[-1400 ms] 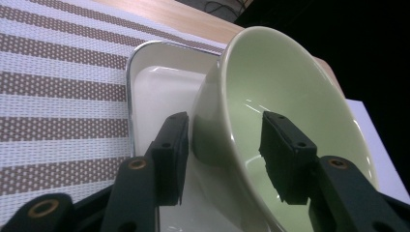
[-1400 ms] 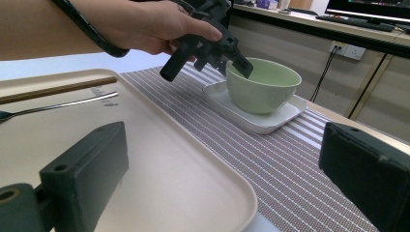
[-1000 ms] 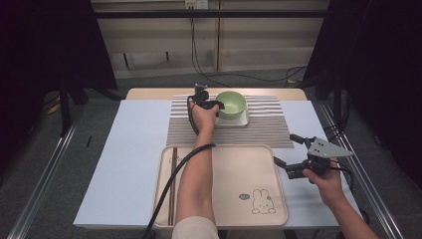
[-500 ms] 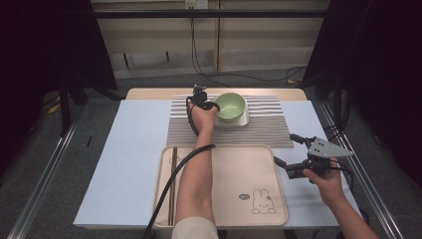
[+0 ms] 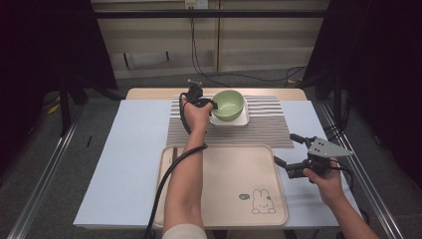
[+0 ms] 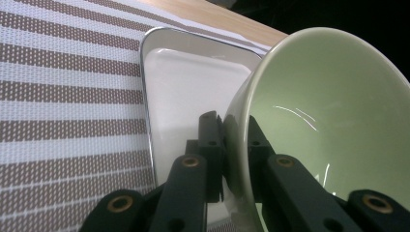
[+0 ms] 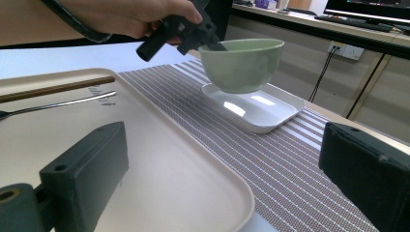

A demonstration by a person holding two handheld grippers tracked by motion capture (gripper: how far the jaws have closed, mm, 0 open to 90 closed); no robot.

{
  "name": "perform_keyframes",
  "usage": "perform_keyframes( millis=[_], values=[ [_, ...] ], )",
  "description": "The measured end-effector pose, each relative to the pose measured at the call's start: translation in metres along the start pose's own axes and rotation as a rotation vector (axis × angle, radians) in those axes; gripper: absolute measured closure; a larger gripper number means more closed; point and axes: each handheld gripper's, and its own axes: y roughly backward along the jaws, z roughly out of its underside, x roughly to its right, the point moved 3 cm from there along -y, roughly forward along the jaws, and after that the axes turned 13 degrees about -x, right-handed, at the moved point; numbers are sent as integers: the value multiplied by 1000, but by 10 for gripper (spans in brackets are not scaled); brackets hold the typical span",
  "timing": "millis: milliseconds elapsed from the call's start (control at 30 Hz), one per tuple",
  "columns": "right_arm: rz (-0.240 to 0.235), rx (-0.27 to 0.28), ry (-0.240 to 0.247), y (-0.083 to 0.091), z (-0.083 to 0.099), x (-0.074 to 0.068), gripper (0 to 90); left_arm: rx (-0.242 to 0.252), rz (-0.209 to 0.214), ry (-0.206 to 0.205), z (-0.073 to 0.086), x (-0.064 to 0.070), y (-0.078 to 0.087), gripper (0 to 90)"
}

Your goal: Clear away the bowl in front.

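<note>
Right tool [image 5: 288, 155] sits near, jaws wide apart with nothing in them, just off the beige tray's [image 5: 278, 199] right edge. Farther back, the left tool [image 5: 213, 105] is pinched onto the green bowl's [image 5: 229, 104] left rim, over the white dish [image 7: 270, 113] on the striped mat [image 5: 268, 132].

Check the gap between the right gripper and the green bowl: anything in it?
In the high view only the striped mat lies between the right gripper and the bowl. In the right gripper view the tray's corner also sits there.
</note>
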Motion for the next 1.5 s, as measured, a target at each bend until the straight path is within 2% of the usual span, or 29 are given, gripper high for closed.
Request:
perform_keyframes(
  millis=[100, 300, 333, 367, 433, 667, 833, 933, 1000, 1133, 1500],
  values=[
    [4, -1, 18, 1, 0, 2, 32, -9, 9, -13, 3, 1, 8, 831],
    [4, -2, 0, 0, 0, 0, 32, -47, 36, -43, 11, 2, 20, 830],
    [7, -1, 1, 0, 0, 0, 32, -57, 39, -59, 13, 2, 23, 831],
    [2, -4, 2, 0, 0, 0, 32, -58, 44, -51, 14, 3, 23, 831],
    [6, -1, 1, 0, 0, 0, 32, -73, 54, -60, 18, 4, 26, 831],
    [-1, -2, 2, 0, 0, 0, 32, -127, 73, -121, 30, 8, 38, 831],
    [0, -2, 2, -1, 0, 0, 32, -136, 83, -134, 40, 10, 46, 831],
    [4, 1, 0, -1, 0, 0, 32, -152, 86, -148, 47, 7, 50, 831],
    [0, -2, 5, -1, 0, -1, 32, -154, 73, -159, 51, 6, 52, 832],
    [2, 0, 10, -1, 0, -1, 32, -164, 83, -172, 60, 3, 59, 831],
    [-2, -4, 12, -1, 0, -1, 32, -144, 90, -178, 78, 2, 70, 832]
  ],
)
